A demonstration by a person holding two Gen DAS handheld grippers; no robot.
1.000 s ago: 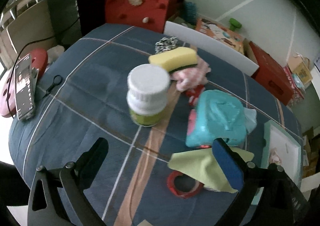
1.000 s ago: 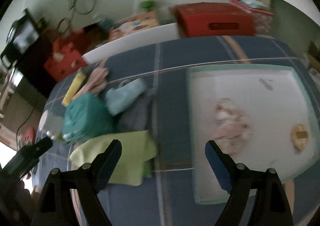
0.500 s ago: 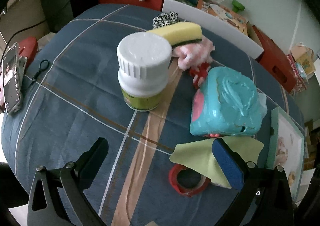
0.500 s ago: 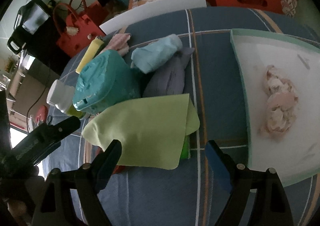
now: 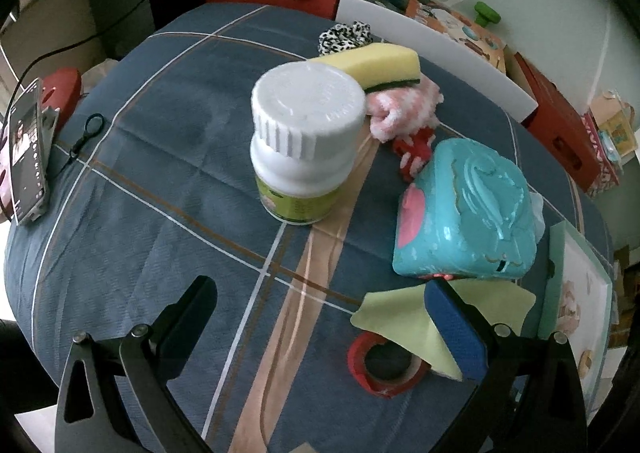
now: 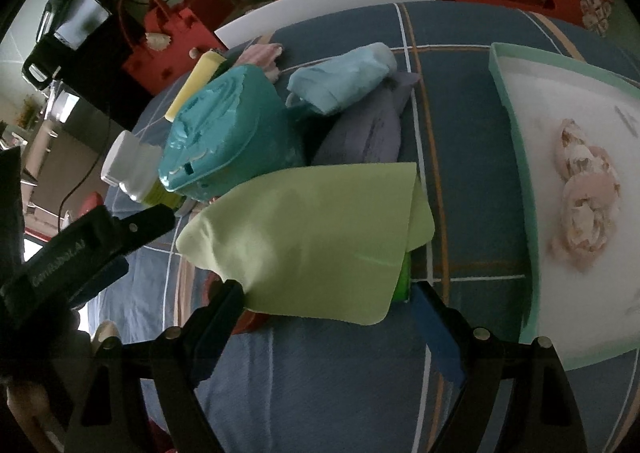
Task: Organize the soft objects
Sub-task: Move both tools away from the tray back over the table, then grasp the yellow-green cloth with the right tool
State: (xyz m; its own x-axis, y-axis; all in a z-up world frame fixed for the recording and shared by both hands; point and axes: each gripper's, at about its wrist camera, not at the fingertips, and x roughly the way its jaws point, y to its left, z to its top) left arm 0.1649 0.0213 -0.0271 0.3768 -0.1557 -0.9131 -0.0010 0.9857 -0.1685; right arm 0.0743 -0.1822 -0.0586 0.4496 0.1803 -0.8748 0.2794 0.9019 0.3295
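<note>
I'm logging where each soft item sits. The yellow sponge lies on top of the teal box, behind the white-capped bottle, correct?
Not quite. In the left wrist view the yellow sponge rests on the pink fluffy cloth, not on the teal box, which stands apart, nearer the camera. It is indeed behind the white-capped bottle.

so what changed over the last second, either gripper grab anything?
No grab. The right gripper swung left off the tray and closed in on the green cloth, open jaws now at its near edge. The left gripper eased toward the white bottle, still open and empty. Bottle, sponge, teal case, tape roll and cloth haven't moved.
</note>
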